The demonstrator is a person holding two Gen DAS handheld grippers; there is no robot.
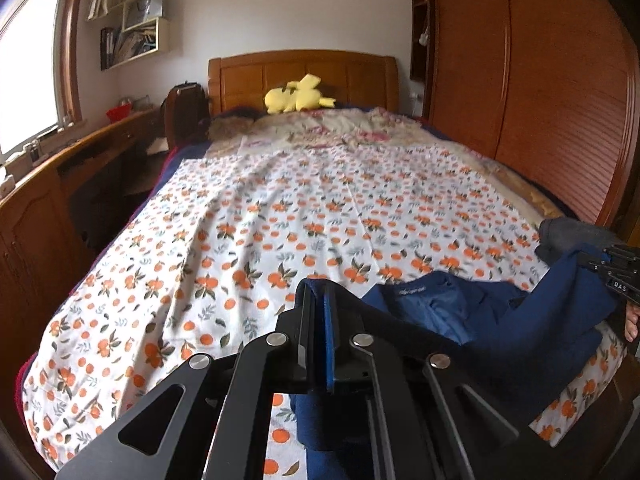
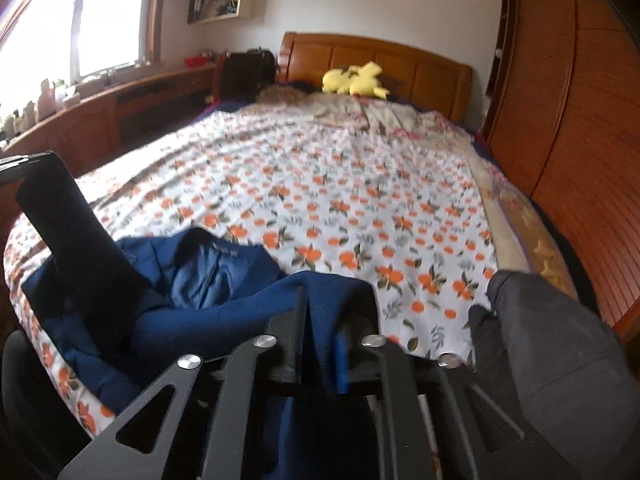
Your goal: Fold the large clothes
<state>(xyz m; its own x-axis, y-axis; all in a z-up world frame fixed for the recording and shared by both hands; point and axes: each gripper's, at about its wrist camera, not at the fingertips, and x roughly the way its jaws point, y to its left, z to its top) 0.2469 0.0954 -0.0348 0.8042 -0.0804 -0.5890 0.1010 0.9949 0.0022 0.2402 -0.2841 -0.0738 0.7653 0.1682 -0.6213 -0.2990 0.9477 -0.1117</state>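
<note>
I've got both the left gripper (image 1: pixel 320 300) and right gripper (image 2: pixel 334 312) pinching the navy garment (image 1: pixel 460 312), bunched at the bed's (image 1: pixel 280 208) foot, sagging toward 3 o'clock of my left gripper.

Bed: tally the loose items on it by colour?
Blue: 1, the blue jacket, held in both grippers, left gripper and right gripper.
Dark grey: 1, the grey garment.
Yellow: 1, the plush toy.
Total: 3
</note>
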